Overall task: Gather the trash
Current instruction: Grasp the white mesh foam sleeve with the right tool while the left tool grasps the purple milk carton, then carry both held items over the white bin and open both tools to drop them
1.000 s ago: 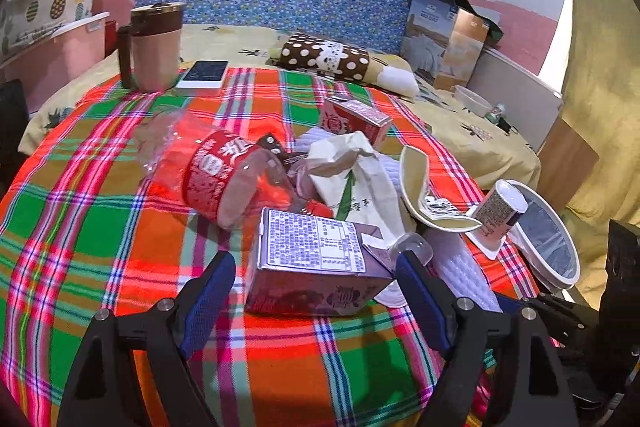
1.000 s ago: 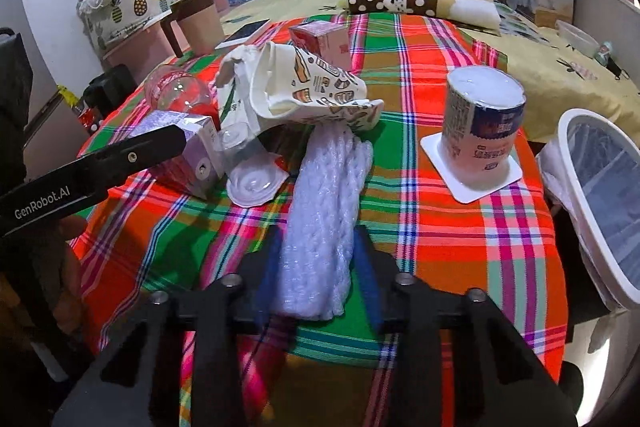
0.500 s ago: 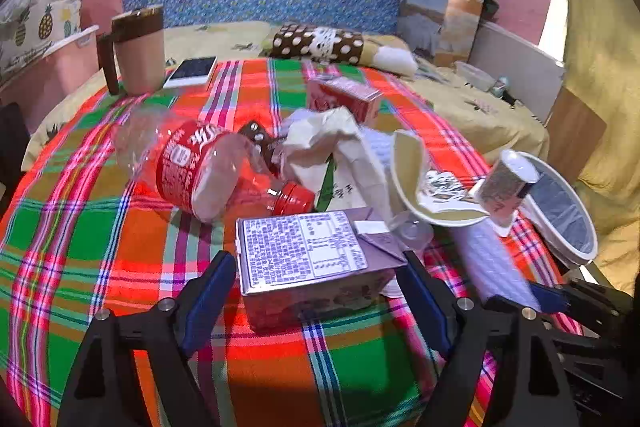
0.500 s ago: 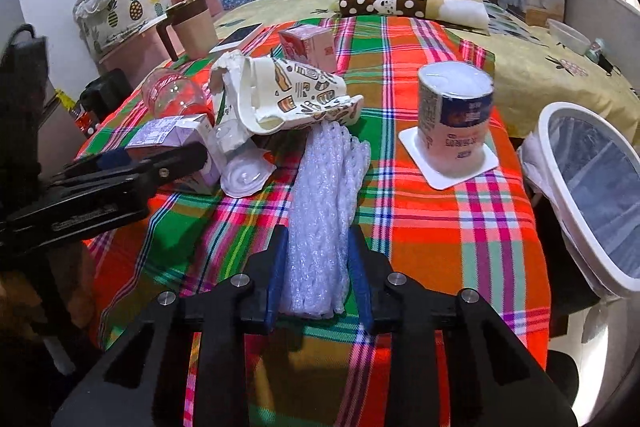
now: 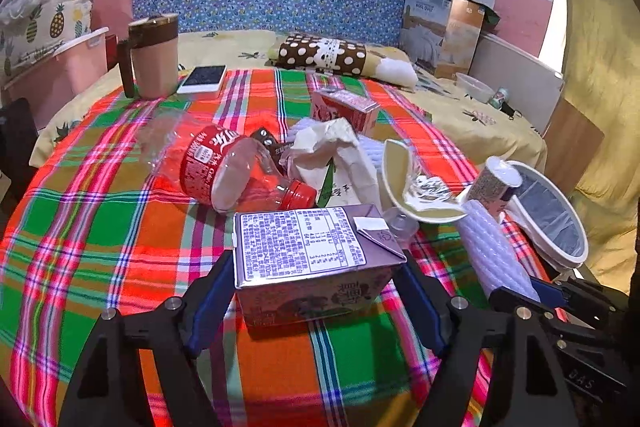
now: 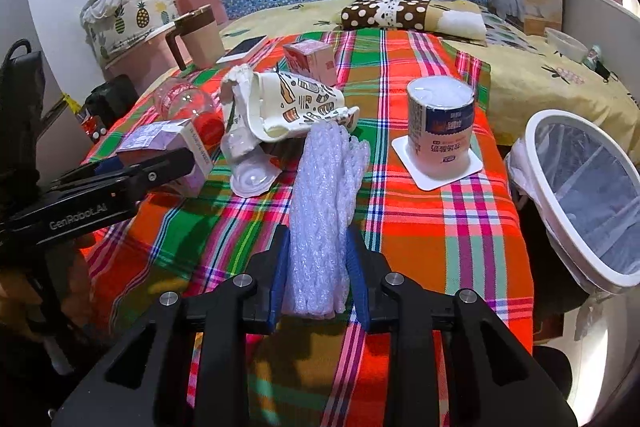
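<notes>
A purple milk carton (image 5: 304, 247) lies on its side on the plaid tablecloth (image 5: 100, 227). My left gripper (image 5: 316, 261) straddles it with jaws closing, the blue pads close to its two ends without a clear squeeze. In the right wrist view that carton (image 6: 160, 137) sits behind the left gripper (image 6: 176, 163). My right gripper (image 6: 316, 247) is shut on a roll of white foam netting (image 6: 324, 195), which reaches towards a crushed paper cup (image 6: 296, 103). A red-label plastic bottle (image 5: 224, 163), crumpled paper bag (image 5: 332, 155), yogurt cup (image 6: 440, 123) and small pink carton (image 6: 310, 61) lie around.
A white-rimmed bin (image 6: 560, 113) with a liner stands off the table's right edge. A lidded mug (image 5: 154, 55) and a phone (image 5: 202, 79) rest at the far left. A polka-dot cushion (image 5: 324, 53) lies on the bed behind.
My left gripper has slid forward so the purple carton sits deeper between its fingers. My right jaws have drawn in tighter on the foam netting.
</notes>
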`<act>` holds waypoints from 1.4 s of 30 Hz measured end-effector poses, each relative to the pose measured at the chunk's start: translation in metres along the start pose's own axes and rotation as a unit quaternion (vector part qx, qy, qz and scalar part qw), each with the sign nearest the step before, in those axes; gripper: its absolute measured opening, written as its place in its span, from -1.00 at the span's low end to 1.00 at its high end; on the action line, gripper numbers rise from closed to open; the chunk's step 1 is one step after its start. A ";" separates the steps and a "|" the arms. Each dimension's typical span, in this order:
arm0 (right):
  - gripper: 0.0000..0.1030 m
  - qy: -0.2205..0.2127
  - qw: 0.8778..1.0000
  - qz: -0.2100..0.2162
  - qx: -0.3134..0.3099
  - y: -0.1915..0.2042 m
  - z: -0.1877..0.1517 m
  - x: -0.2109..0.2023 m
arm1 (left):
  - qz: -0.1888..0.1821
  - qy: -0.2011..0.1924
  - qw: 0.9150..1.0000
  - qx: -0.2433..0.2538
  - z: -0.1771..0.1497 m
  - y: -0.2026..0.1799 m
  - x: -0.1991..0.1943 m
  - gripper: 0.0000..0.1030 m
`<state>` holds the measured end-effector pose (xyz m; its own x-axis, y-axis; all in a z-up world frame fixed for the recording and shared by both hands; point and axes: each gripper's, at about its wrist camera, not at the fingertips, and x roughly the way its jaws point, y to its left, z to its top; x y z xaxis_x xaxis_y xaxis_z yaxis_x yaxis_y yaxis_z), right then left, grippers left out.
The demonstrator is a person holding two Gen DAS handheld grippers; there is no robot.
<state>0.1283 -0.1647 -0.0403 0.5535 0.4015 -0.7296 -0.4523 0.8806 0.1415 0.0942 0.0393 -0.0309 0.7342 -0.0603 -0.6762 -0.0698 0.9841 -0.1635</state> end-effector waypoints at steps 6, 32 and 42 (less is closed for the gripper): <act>-0.42 -0.023 1.000 -0.005 0.005 -0.004 0.000 -0.017 | -0.016 -0.014 1.000 0.008 0.003 -0.014 -0.021 0.51; -0.42 -0.082 0.978 -0.151 0.117 -0.127 -0.013 -0.065 | -0.183 -0.005 0.969 0.163 0.050 -0.217 0.030 0.51; -0.41 -0.061 0.971 -0.177 0.149 -0.165 -0.023 -0.063 | -0.232 0.029 0.951 0.202 0.051 -0.283 0.081 0.51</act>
<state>0.1520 -0.3412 -0.0330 0.7245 0.0711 -0.6856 -0.0062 0.9953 0.0966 0.2078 -0.2357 -0.0033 0.5830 -0.5016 -0.6391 0.5264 0.8324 -0.1730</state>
